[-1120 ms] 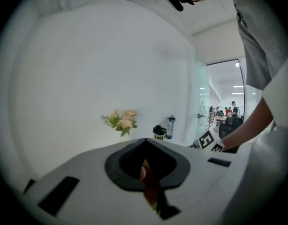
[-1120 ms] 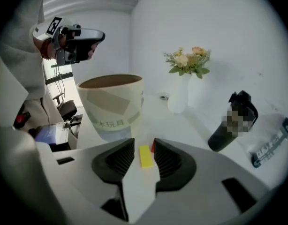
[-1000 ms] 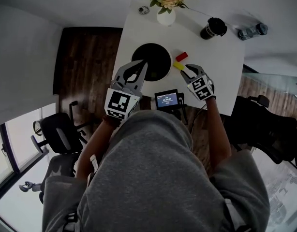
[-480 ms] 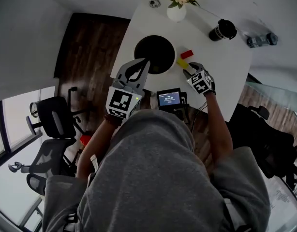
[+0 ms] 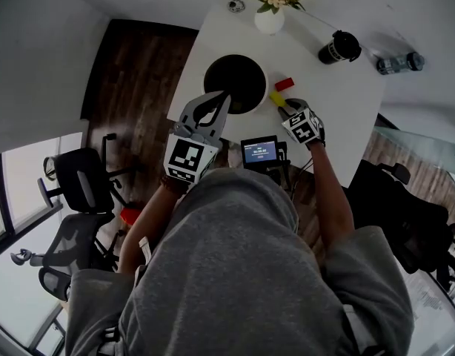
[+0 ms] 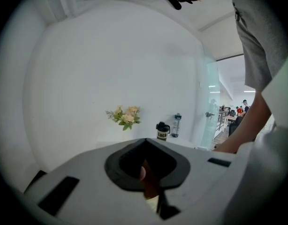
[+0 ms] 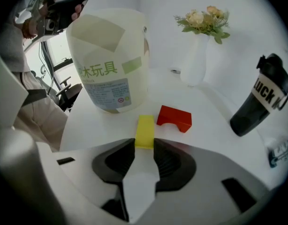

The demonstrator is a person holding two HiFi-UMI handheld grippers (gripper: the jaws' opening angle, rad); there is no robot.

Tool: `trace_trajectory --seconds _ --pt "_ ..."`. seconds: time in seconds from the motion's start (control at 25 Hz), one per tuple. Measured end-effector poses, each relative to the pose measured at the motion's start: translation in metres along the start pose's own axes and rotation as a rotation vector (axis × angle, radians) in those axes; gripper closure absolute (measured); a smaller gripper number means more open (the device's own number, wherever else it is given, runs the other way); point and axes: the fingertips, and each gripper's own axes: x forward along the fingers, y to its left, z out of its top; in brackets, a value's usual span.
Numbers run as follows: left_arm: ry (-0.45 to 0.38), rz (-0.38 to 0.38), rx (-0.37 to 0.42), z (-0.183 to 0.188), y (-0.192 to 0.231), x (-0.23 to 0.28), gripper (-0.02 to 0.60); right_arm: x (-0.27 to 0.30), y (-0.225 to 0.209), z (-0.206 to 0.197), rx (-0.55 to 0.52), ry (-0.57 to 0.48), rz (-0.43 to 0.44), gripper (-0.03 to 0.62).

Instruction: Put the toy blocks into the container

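The yellow block lies on the table beside the container, pinched by the right gripper, whose jaws have just been closing. The right gripper view shows the container's label; the head view shows only its dark inside, contents unclear. The left gripper is pressed together, empty.

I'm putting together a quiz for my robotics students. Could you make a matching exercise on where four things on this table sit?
1 yellow rectangular toy block
2 red arch-shaped toy block
3 white rounded vase
4 black lidded tumbler

a rightmost of the four
b holds flowers
c closest to the pale plastic container
d just right of the yellow block

Pairs: 1-c, 2-d, 3-b, 4-a
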Motion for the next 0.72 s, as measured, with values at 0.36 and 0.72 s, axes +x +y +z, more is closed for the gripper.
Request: trace_trajectory --seconds 0.36,0.72 --pt "-0.005 -0.051 -0.010 0.002 0.012 0.009 0.577 -0.024 0.007 0.018 0.078 -0.054 -0.045 0.470" --pt "-0.034 -0.152 0.001 0.015 0.028 0.017 0.577 -0.054 0.016 0.042 0.180 -0.100 -0.143 0.470"
